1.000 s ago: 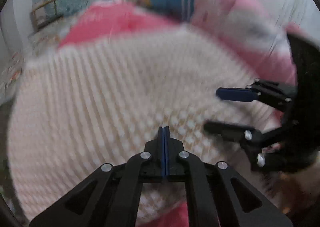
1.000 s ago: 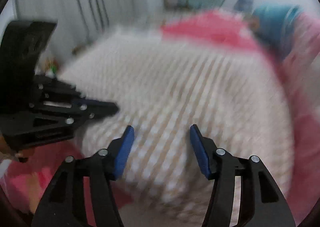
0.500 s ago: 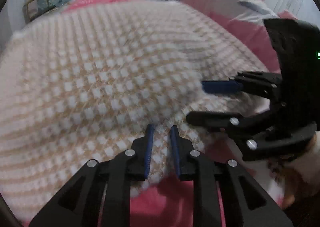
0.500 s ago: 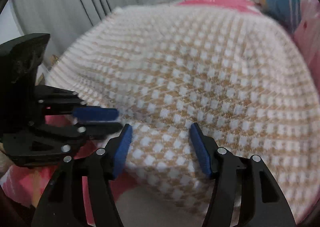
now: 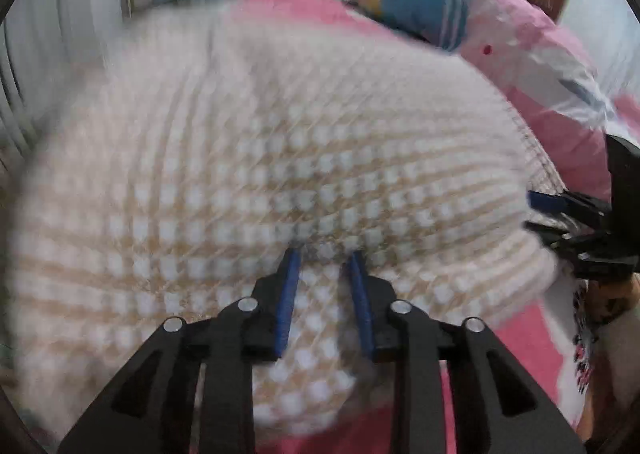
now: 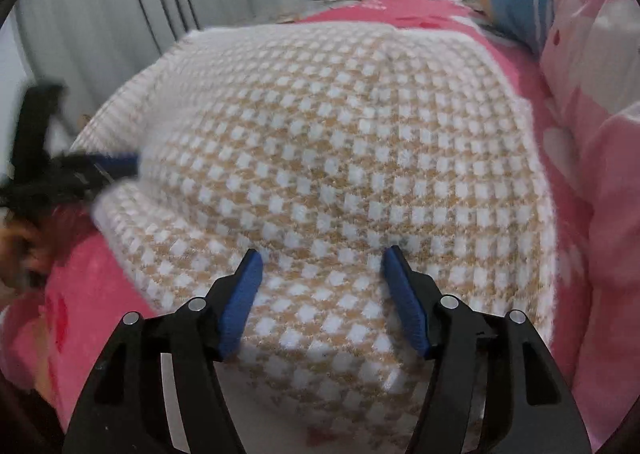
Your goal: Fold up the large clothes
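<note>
Sweater lies spread on bed, just ahead of and under both claws. My left claw opening, cloth between pads, not pinched. My right claw opening wider, grasping nothing. I judge: let hem settle flat, lift clear without snagging knit.

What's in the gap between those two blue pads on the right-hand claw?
Only the checked knit garment. In the right wrist view the right gripper has its jaws opening, blue pads apart, with the cloth lying on the pink bedspread showing between them.
</note>
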`<state>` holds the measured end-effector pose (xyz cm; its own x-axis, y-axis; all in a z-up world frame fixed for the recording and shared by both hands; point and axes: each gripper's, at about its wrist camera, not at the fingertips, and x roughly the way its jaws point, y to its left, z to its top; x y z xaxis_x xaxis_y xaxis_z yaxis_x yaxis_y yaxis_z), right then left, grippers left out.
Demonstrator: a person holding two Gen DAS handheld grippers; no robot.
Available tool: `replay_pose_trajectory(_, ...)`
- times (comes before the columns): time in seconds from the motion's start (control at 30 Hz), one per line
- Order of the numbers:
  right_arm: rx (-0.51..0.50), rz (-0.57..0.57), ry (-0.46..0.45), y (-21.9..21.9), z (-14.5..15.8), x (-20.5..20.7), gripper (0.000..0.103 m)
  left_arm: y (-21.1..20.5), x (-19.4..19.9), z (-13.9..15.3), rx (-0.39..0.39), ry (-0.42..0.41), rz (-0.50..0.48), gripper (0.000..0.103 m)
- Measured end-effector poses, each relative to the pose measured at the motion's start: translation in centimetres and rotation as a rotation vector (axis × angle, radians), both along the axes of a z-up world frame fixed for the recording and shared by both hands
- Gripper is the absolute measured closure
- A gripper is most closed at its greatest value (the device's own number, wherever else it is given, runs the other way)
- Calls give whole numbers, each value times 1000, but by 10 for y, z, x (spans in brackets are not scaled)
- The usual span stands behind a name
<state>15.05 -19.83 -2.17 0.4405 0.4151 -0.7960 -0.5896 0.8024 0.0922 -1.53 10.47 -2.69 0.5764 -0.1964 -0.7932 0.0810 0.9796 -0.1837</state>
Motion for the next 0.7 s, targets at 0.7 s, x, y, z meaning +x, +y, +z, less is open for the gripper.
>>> replay_pose_trajectory(0.7,-32,55,-59,55,13,76,34,-33,136,23,136,-7,-39,74)
